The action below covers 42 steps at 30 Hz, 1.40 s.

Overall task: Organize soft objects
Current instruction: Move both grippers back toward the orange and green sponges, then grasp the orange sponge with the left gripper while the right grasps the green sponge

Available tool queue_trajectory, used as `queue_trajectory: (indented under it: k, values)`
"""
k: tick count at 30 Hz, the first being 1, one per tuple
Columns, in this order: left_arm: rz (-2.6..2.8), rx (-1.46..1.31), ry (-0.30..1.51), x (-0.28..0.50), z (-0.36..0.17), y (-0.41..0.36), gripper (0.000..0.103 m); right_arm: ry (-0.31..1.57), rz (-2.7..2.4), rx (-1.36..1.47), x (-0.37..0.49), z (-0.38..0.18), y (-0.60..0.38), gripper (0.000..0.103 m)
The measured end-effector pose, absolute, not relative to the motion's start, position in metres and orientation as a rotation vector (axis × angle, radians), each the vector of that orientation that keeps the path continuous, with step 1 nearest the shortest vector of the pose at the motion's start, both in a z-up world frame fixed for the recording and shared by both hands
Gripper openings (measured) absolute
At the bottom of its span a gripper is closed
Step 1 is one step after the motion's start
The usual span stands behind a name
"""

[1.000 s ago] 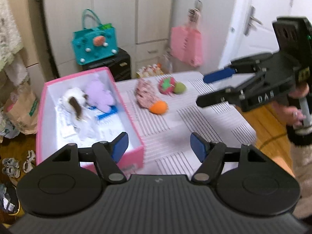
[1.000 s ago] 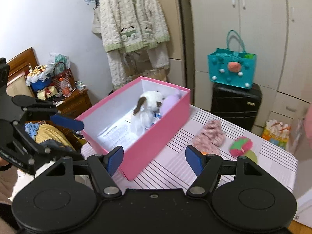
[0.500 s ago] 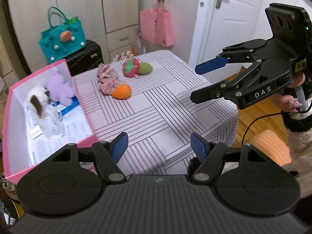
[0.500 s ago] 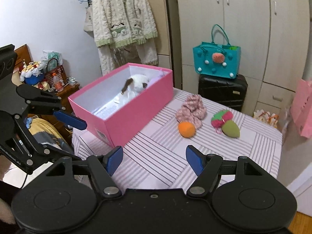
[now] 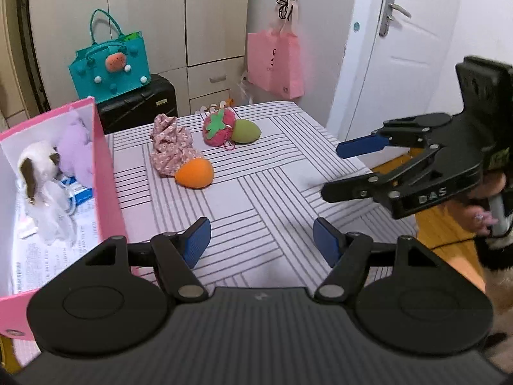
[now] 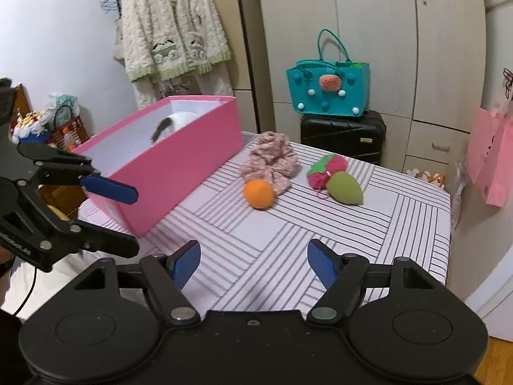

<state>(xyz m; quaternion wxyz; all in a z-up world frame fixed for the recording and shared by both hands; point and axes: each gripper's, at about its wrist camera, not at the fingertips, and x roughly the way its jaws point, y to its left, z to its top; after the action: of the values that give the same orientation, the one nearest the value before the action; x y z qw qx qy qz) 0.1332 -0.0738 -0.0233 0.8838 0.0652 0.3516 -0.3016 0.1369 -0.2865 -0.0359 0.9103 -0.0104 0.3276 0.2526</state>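
— What's under you right now?

— A bench [image 5: 263,199] under a pale cloth printed with blocks of dark stripes. I take the pink box [image 5: 107,173] as my landmark: it stands on the bench's left end, lid off, white inside. In it lie a white and brown plush [image 5: 35,163] and a lilac plush [image 5: 77,150], side by side on some printed paper.

— And the soft things still out?

— Four, all to the right of the pink box. Nearest it is a pink floral scrunchie [image 5: 170,147], with an orange sponge [image 5: 194,173] touching its near edge. Further right sits a strawberry plush [image 5: 219,126], and a green sponge [image 5: 245,131] lies against that.

— Your jaws?

— My left gripper [image 5: 261,240] has its jaws apart, nothing between the blue pads, bare cloth below. My right gripper [image 6: 253,258] also stands wide with nothing in it; its jaws have just been opening a little more. From the left camera I see the right gripper in the air off the bench's right edge, far from the pink box, with a hand [image 5: 487,215] on its handle.

— The room?

— Behind the pink box, cream wardrobe doors. A teal tote bag [image 6: 328,89] rests on a black suitcase [image 6: 343,134] just past the bench. A pink bag [image 5: 277,61] hangs further right, then a white door [image 5: 413,41]. Left of the box, a fluffy cream cardigan [image 6: 170,32] hangs on the wall, and a wood floor shows by the door.
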Motion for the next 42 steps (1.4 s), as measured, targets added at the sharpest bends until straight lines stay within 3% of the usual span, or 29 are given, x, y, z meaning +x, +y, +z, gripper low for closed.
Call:
queue_trajectory:
  k: [9, 20, 28, 35, 37, 38, 39, 40, 41, 42]
  values:
    - [-0.519, 0.101, 0.681, 0.17, -0.06, -0.093, 0.07, 0.551, 0.372, -0.02, 0.181, -0.074, -0.309, 0.079]
    - [-0.399, 0.106, 0.603, 0.217, -0.092, -0.113, 0.07, 0.645, 0.456, 0.085, 0.258, -0.105, -0.323, 0.079]
    - [-0.293, 0.119, 0.64, 0.254, -0.112, -0.127, 0.07, 0.604, 0.415, -0.177, 0.289, -0.122, -0.299, 0.079]
    - [-0.245, 0.122, 0.631, 0.263, -0.117, -0.131, 0.07, 0.584, 0.455, -0.141, 0.306, -0.12, -0.302, 0.08]
    - [-0.239, 0.121, 0.636, 0.264, -0.119, -0.13, 0.067, 0.592, 0.465, -0.119, 0.314, -0.12, -0.303, 0.08]
    - [-0.235, 0.115, 0.644, 0.264, -0.12, -0.13, 0.06, 0.594, 0.472, -0.108, 0.316, -0.121, -0.303, 0.08]
    - [-0.233, 0.104, 0.652, 0.265, -0.12, -0.128, 0.052, 0.597, 0.48, -0.1, 0.317, -0.122, -0.304, 0.079]
    - [-0.221, 0.101, 0.653, 0.265, -0.12, -0.127, 0.05, 0.602, 0.49, -0.096, 0.317, -0.123, -0.303, 0.076]
    - [-0.221, 0.098, 0.65, 0.264, -0.12, -0.126, 0.048, 0.604, 0.496, -0.094, 0.316, -0.123, -0.303, 0.055]
    - [-0.228, 0.085, 0.653, 0.263, -0.119, -0.124, 0.046, 0.609, 0.492, -0.094, 0.314, -0.122, -0.303, 0.049]
